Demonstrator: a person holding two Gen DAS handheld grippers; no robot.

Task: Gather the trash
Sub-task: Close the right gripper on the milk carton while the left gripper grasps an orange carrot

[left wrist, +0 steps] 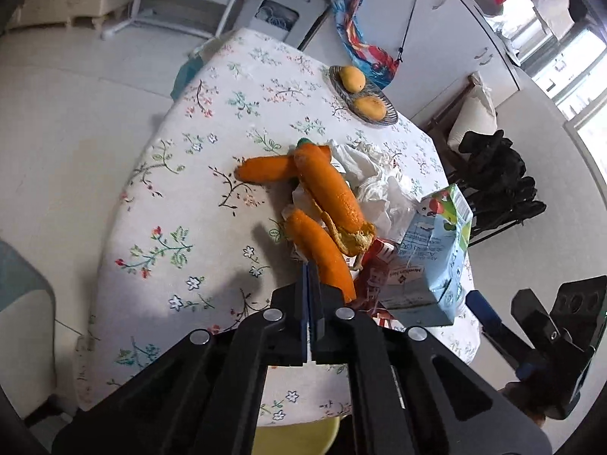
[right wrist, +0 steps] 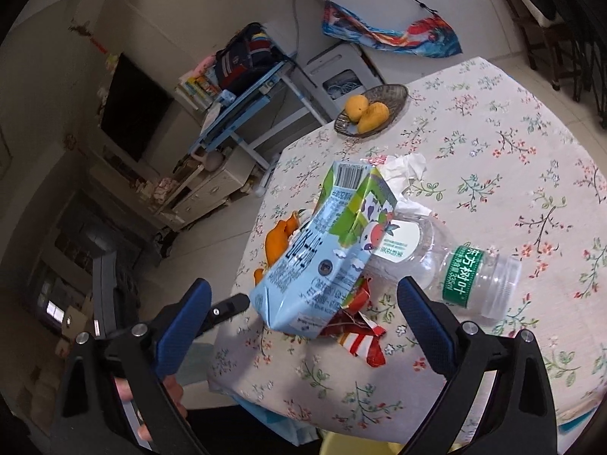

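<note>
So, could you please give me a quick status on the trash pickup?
Left claw shut by orange peel, grip unclear. Right claw open, facing milk carton. Bottle, wrapper alongside.

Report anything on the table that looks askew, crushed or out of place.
The drink carton is dented and tipped onto a red wrapper. A clear bottle lies on its side. Orange peels and crumpled tissue are strewn beside them.

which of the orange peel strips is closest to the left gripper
The lowest peel strip; its end lies right beside the shut left gripper, whereas the other two lie farther up the table.
</note>
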